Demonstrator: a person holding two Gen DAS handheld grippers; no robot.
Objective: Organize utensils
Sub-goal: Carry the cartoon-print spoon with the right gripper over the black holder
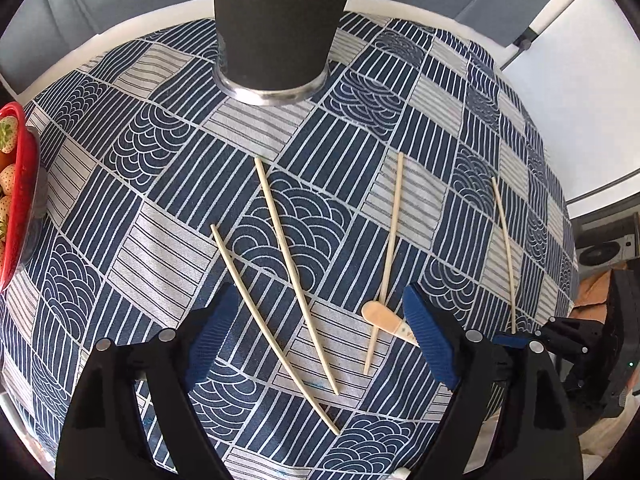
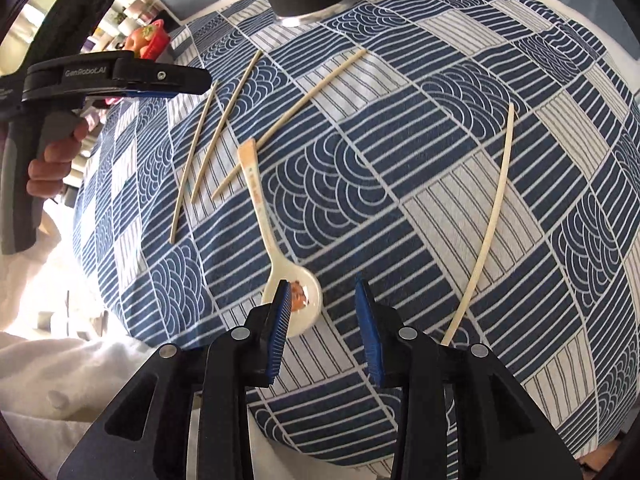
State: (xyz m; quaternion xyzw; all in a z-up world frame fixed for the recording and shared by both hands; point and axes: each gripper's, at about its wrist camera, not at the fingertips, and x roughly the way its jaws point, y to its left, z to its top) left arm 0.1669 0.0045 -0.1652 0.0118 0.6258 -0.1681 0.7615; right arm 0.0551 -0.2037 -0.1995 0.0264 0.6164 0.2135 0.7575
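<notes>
Cloth (image 1: 168, 248): blue and white patchwork print — stripes and wave arcs — spread over the table.
Table (image 1: 132, 20): white, its rim seen past the cloth's far edge.
Red bowl (image 1: 24, 184): set at the cloth's left edge — pale strawberries are seen in it.
Wall (image 1: 592, 92): white, seen behind the table at the right.

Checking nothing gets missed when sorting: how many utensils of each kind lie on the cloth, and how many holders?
Chopsticks: 4, first, second, third, fourth
Spoons: 1, spoon
Dark utensil holders: 1, holder
Total: 6
</notes>
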